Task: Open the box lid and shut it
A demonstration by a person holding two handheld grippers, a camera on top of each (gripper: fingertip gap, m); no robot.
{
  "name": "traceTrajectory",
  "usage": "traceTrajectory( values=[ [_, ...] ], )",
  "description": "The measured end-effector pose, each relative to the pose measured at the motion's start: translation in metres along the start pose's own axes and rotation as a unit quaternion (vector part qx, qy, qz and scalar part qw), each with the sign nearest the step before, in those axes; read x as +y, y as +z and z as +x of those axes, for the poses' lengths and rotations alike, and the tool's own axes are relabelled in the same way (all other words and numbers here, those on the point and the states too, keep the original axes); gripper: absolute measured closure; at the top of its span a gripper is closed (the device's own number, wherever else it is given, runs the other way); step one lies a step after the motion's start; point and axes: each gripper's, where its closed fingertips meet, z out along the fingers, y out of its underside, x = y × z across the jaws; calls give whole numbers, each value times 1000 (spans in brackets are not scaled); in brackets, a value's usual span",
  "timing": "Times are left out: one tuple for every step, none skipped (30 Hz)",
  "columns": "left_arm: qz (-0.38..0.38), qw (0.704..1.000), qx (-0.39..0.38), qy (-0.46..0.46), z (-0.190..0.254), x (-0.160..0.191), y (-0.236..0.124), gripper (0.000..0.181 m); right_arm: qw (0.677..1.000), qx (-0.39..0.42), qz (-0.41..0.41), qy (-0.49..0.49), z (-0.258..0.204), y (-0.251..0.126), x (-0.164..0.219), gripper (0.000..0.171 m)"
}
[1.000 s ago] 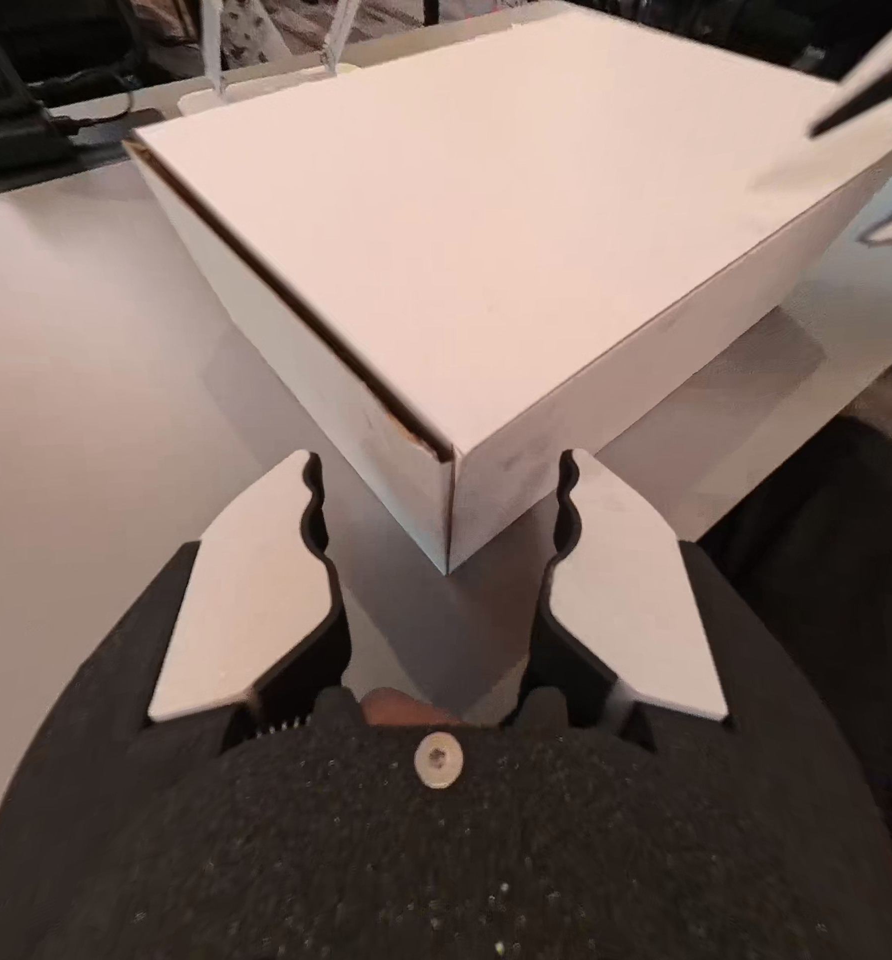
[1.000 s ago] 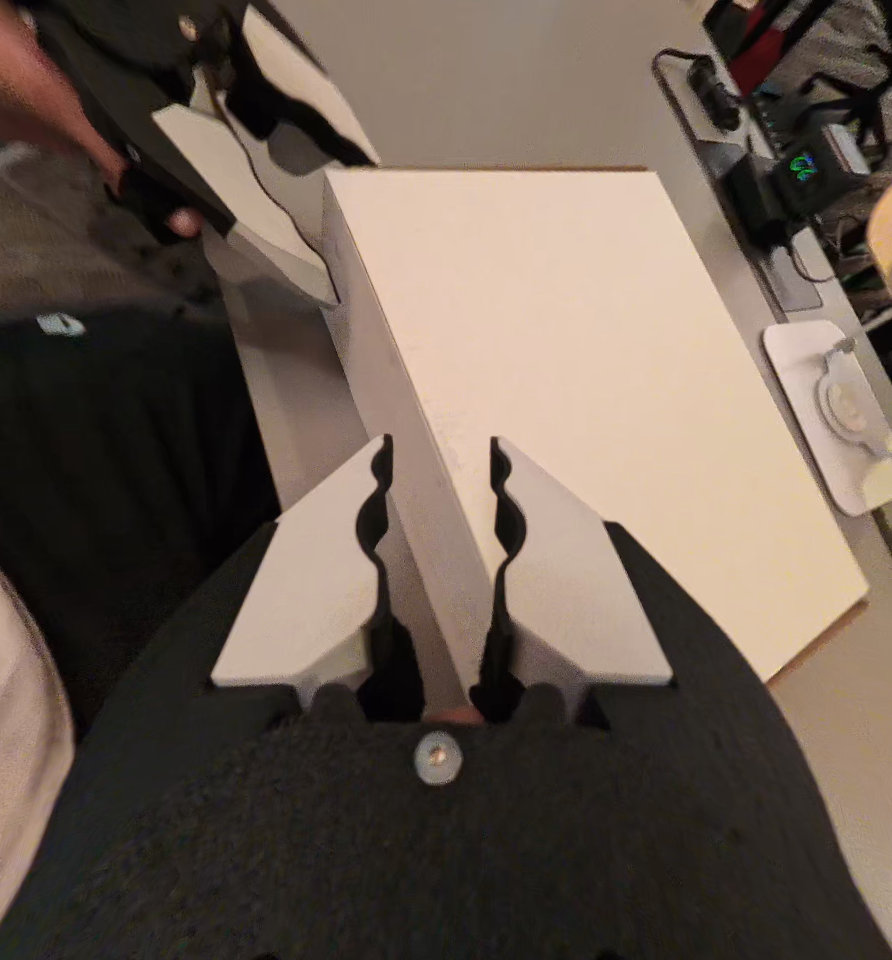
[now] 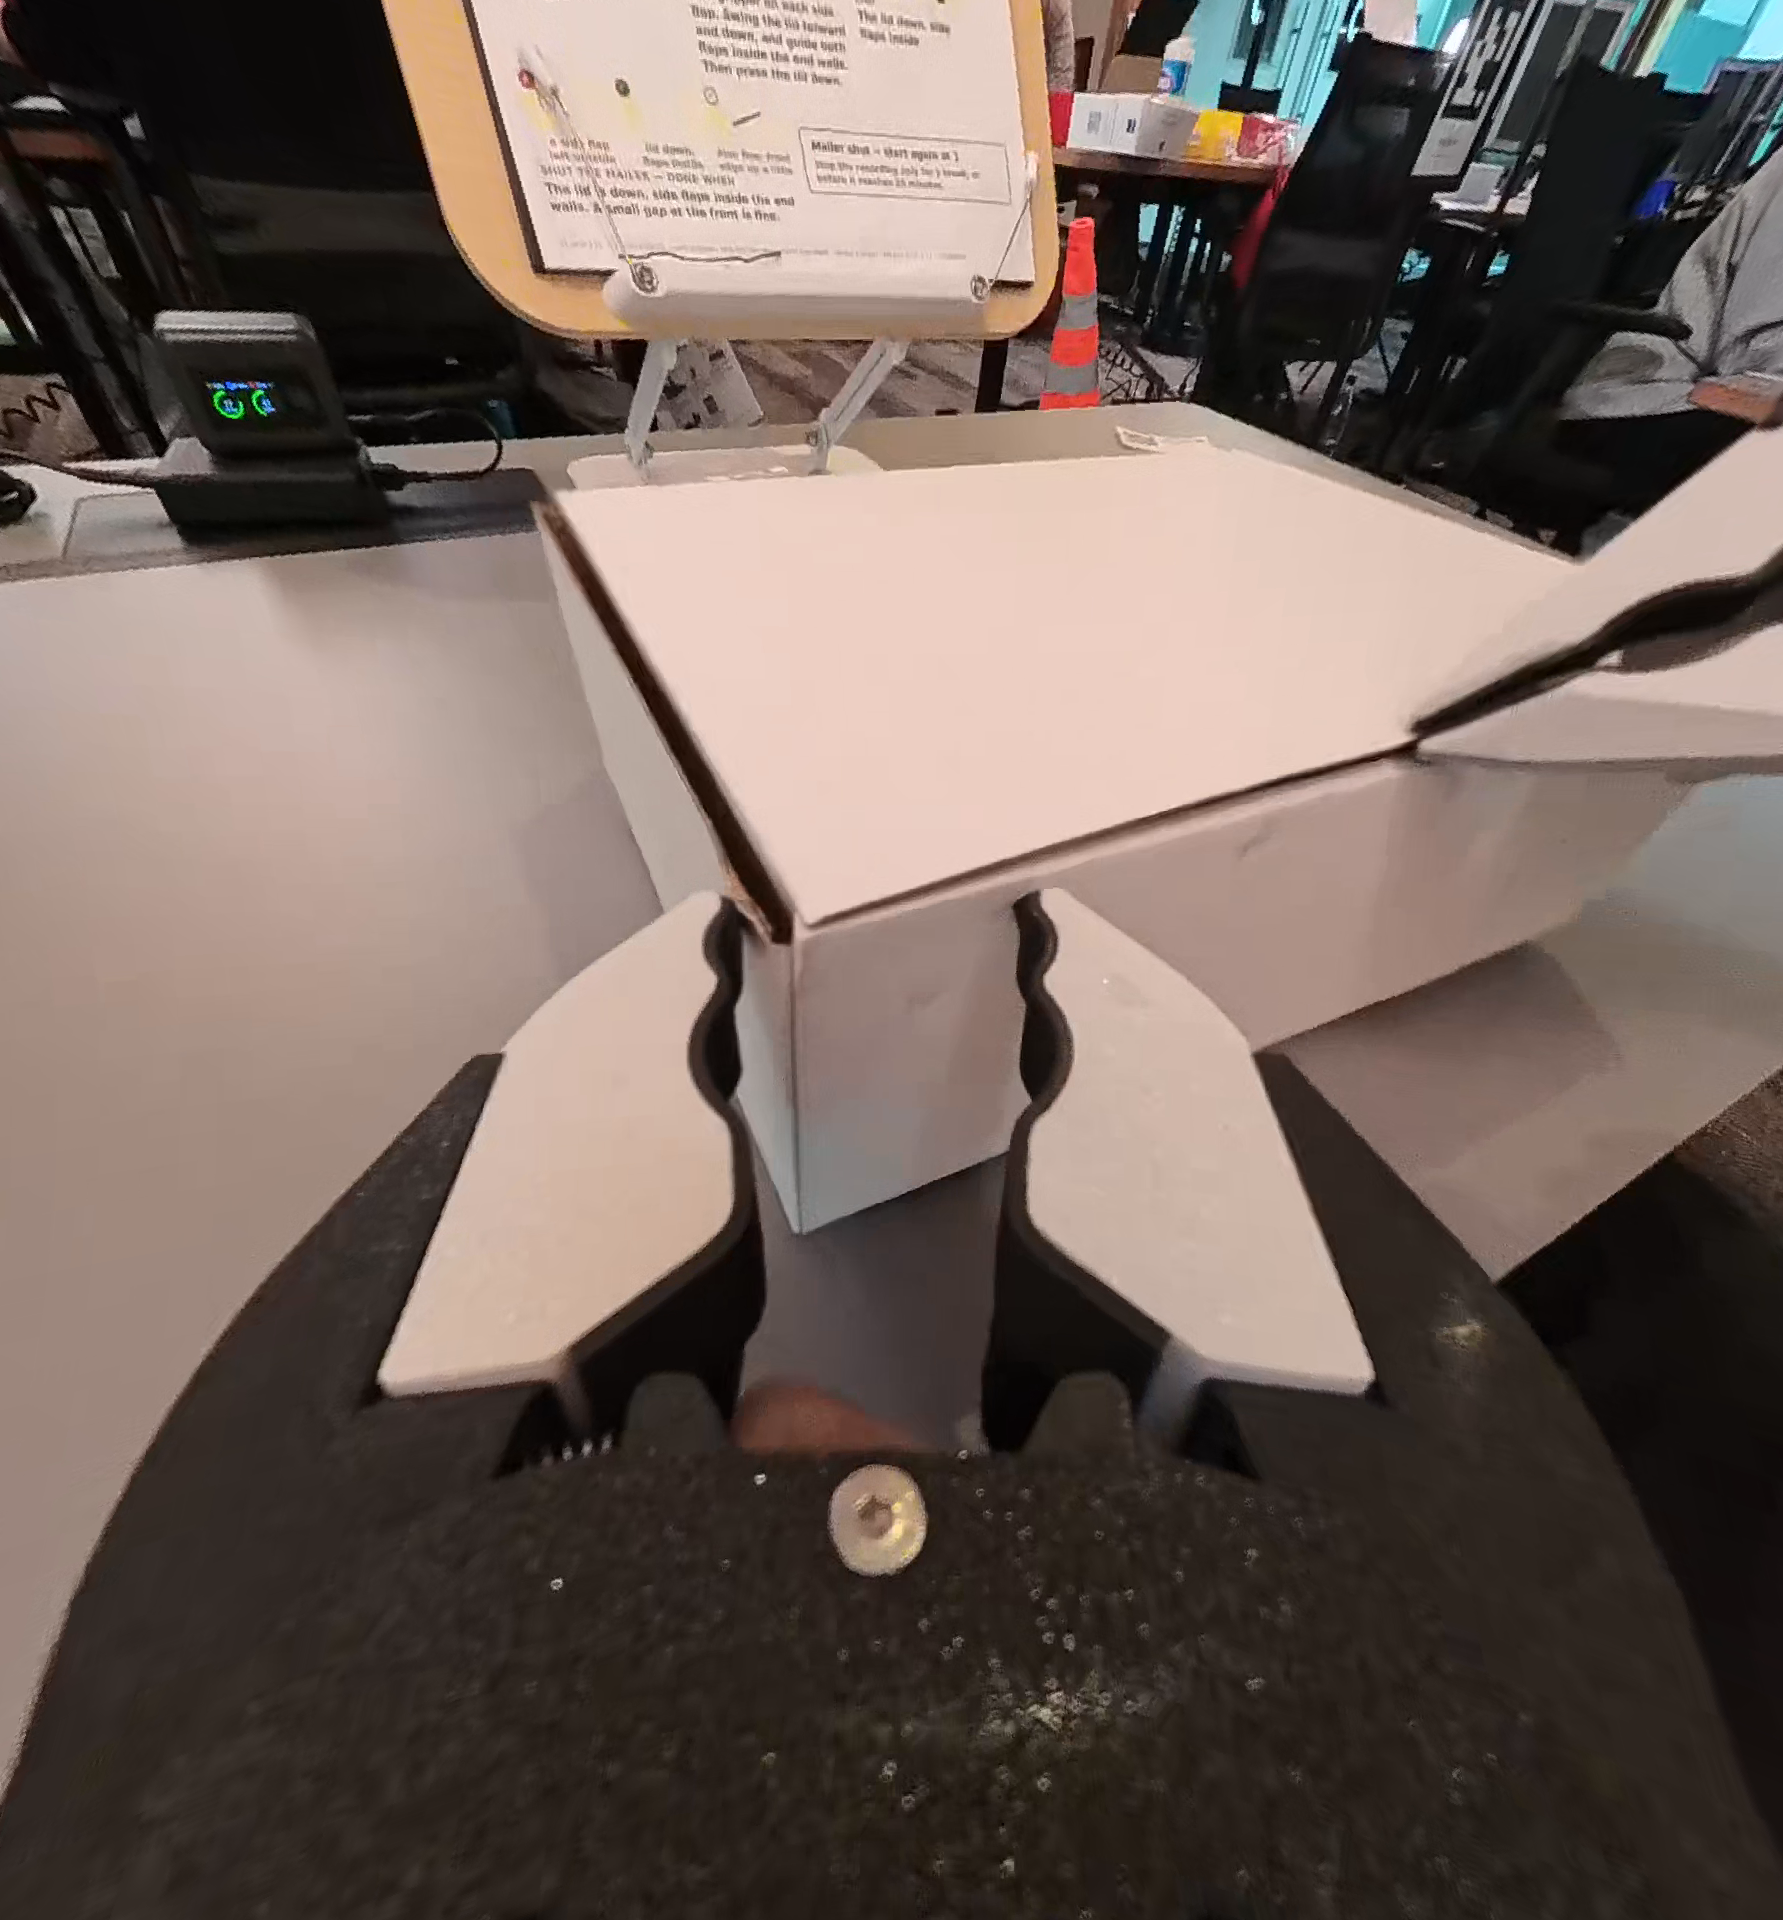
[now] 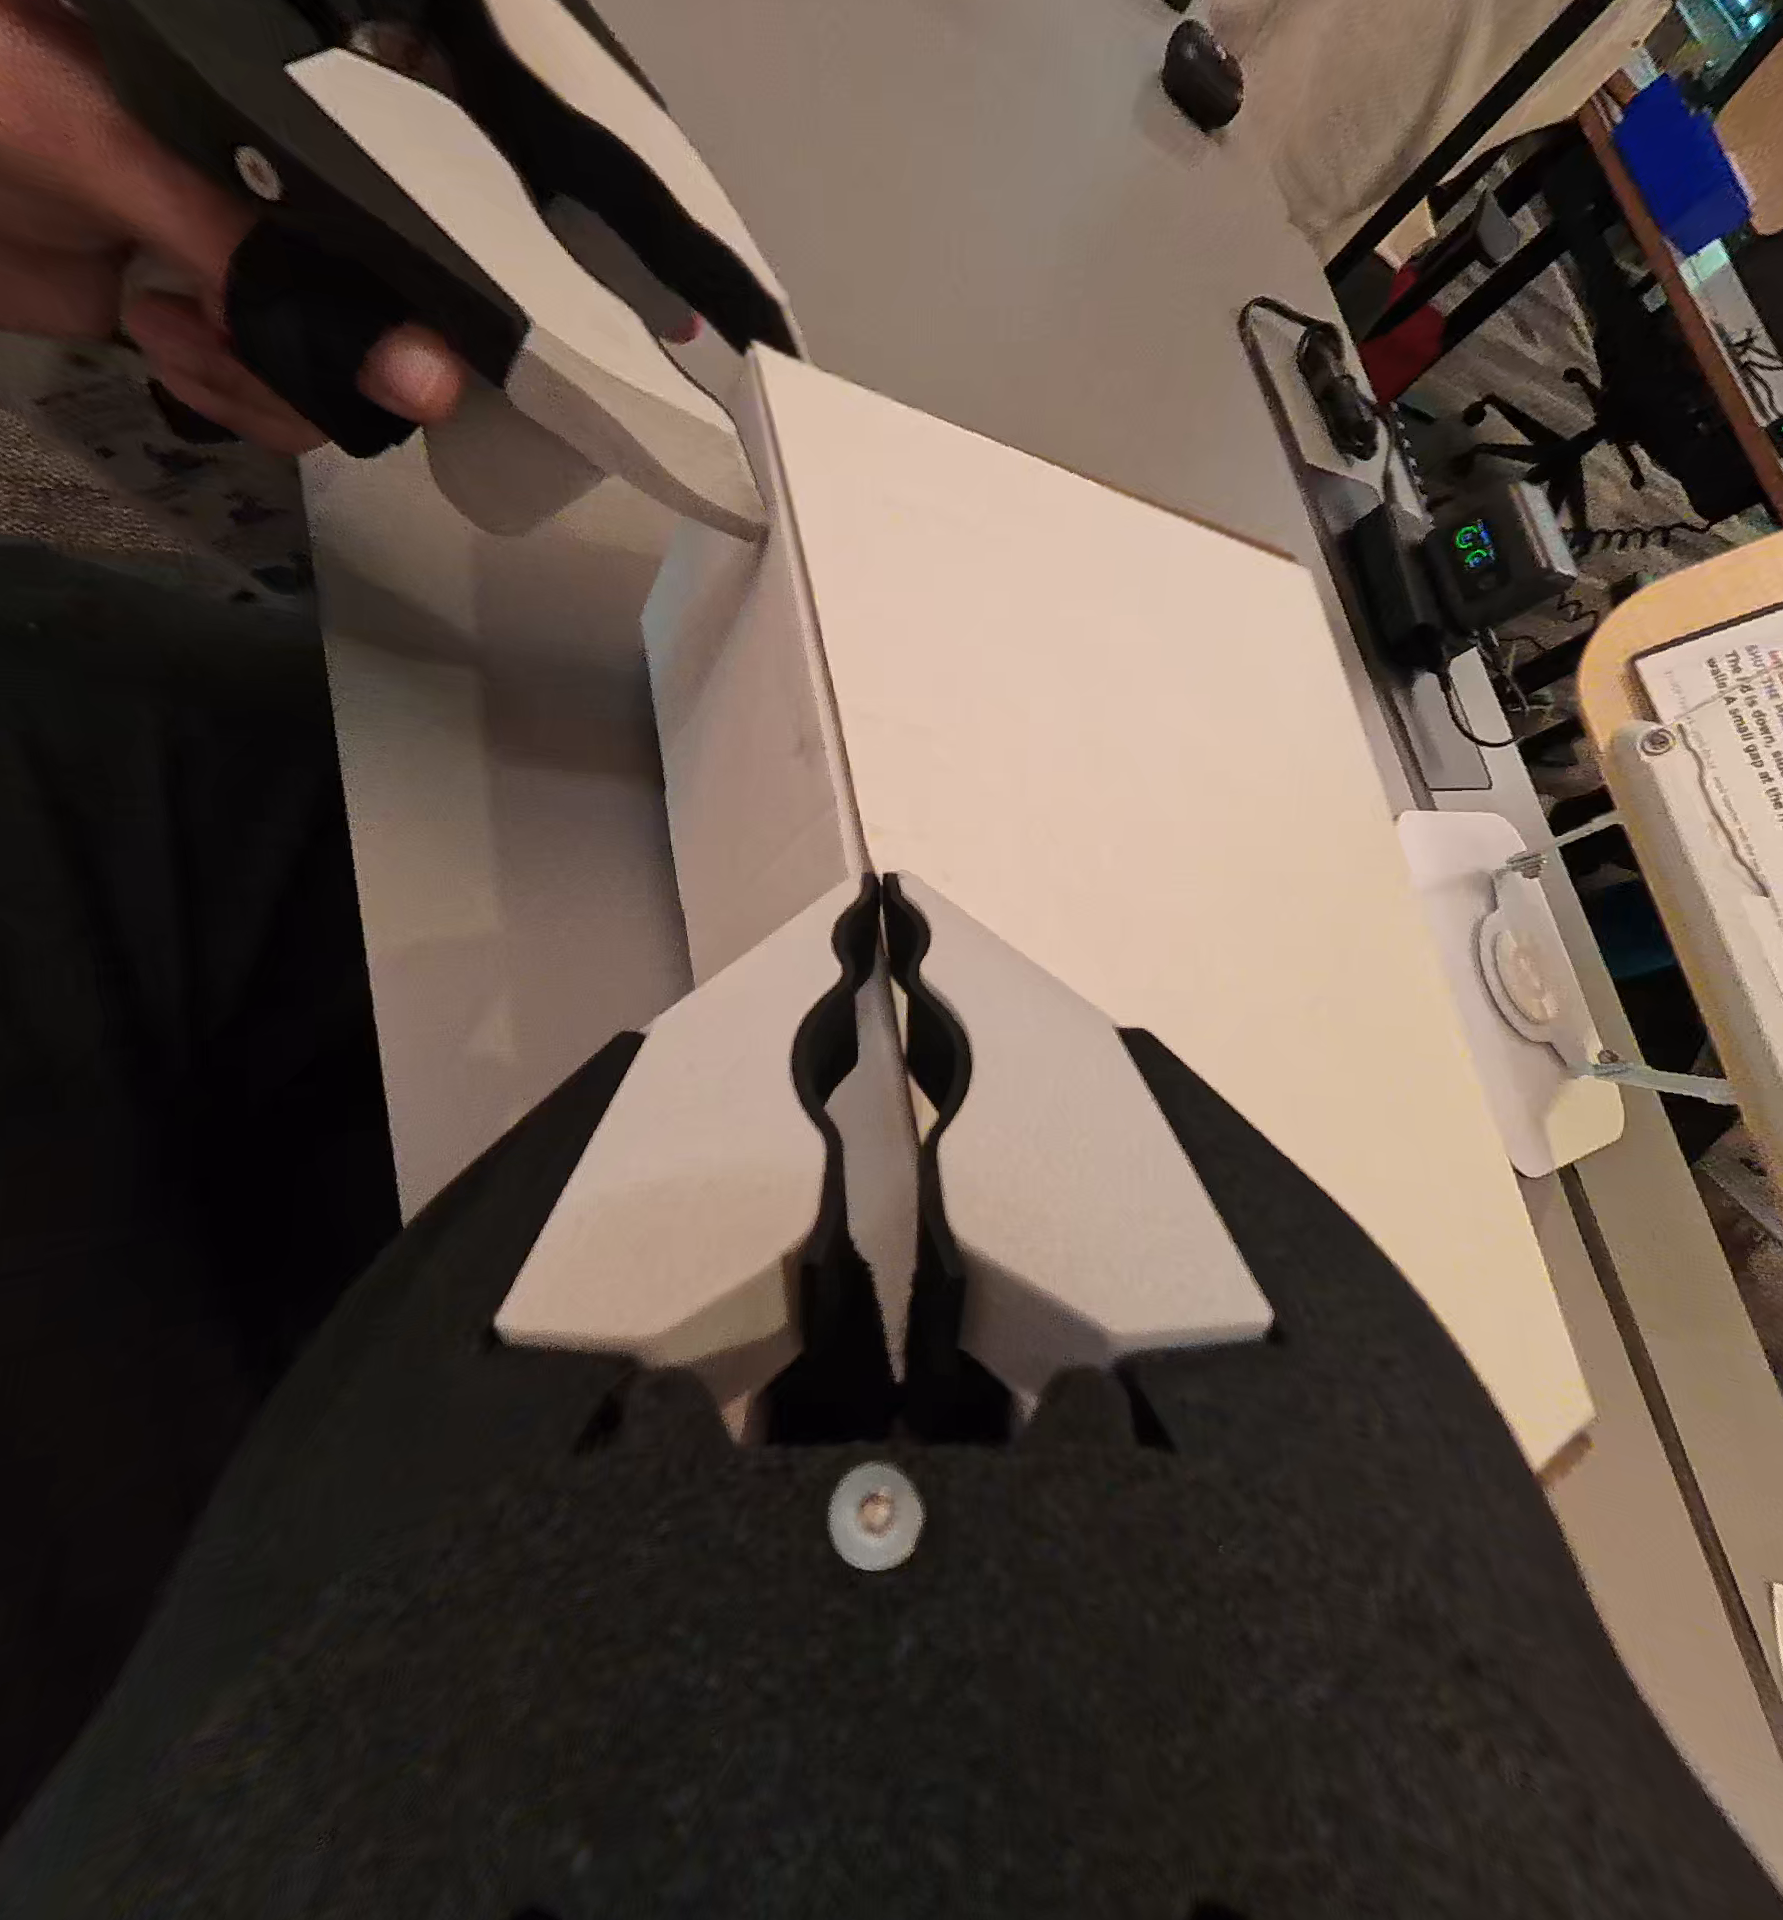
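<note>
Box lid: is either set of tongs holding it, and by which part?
Right tongs are shut on the lid's front flap. Left tongs are open, straddling the box corner without clamping it.

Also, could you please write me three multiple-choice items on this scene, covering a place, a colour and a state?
1. Where are the left tongs? A) around the near corner of the box B) high above it C) behind its far side
2. The box's colour? A) brown B) white C) blue
3. The right tongs are: A) wide open B) out of view C) shut on the lid edge
1A, a finger flanks each side of the corner; 2B, every panel is white; 3C, cardboard is pinched between them.
</note>
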Motion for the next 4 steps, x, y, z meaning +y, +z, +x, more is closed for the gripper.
traceTrajectory(
  values=[
    [-7, 1000, 1, 0, -1, 4, 2, 129, 1000, 0, 3, 1, -3, 1, 0, 171],
    [-11, 1000, 2, 2, -2, 8, 4, 129, 1000, -3, 4, 3, -5, 2, 0, 171],
    [-13, 1000, 2, 4, -3, 11, 4, 130, 1000, -3, 3, 1, -7, 4, 2, 171],
    [-15, 1000, 0, 8, -4, 12, 5, 135, 1000, 4, 4, -2, -4, 4, 3, 171]
  ],
)
